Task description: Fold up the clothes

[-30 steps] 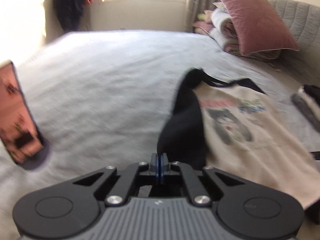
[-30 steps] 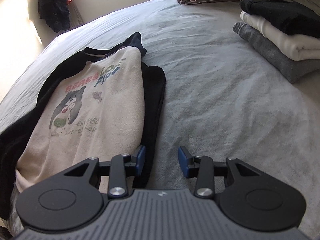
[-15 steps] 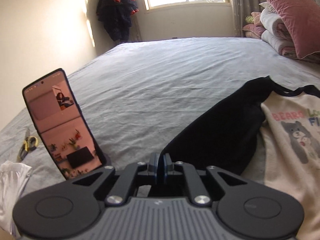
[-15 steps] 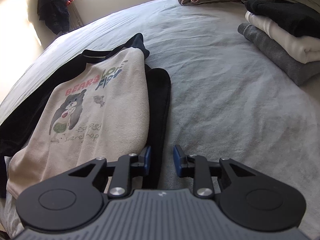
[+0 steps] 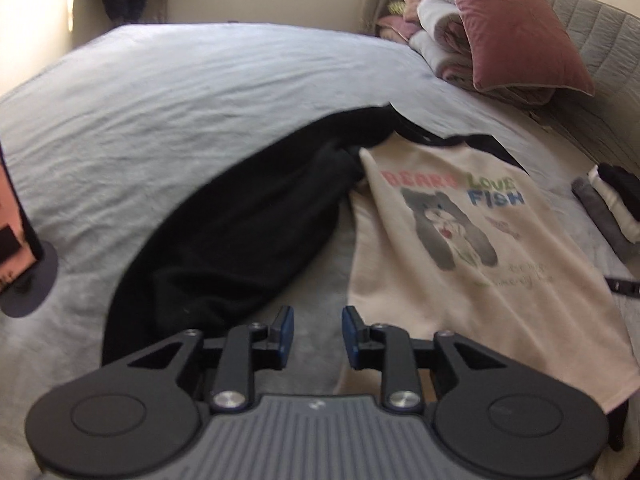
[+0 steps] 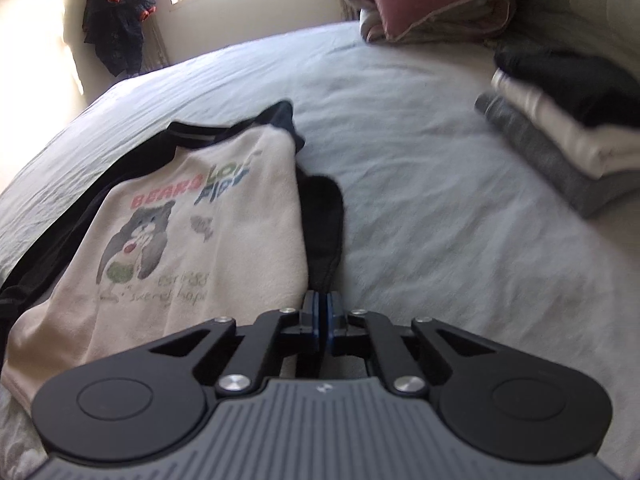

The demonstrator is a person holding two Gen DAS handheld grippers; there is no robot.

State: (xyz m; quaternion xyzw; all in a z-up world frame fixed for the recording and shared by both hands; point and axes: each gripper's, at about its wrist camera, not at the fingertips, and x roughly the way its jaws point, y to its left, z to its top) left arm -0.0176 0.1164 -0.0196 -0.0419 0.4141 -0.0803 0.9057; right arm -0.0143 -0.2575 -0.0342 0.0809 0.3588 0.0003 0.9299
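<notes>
A cream raglan shirt [image 5: 460, 248] with black sleeves and a bear print lies face up on the grey bed; it also shows in the right wrist view [image 6: 208, 232]. Its left black sleeve [image 5: 240, 236] lies spread out to the side on the bed. My left gripper [image 5: 316, 336] is open and empty, just above the sheet between that sleeve and the shirt's hem. My right gripper [image 6: 323, 316] is shut on the lower end of the right black sleeve [image 6: 324, 216], which lies along the shirt's right side.
A phone on a round stand [image 5: 16, 248] stands at the left edge. A stack of folded clothes [image 6: 568, 136] lies at the right. Pillows and bedding [image 5: 500, 36] are piled at the head of the bed. A dark jacket [image 6: 120, 20] hangs by the window.
My left gripper has let go of the left sleeve and opened; the sleeve now lies on the bed. My right gripper has closed on the right sleeve's end.
</notes>
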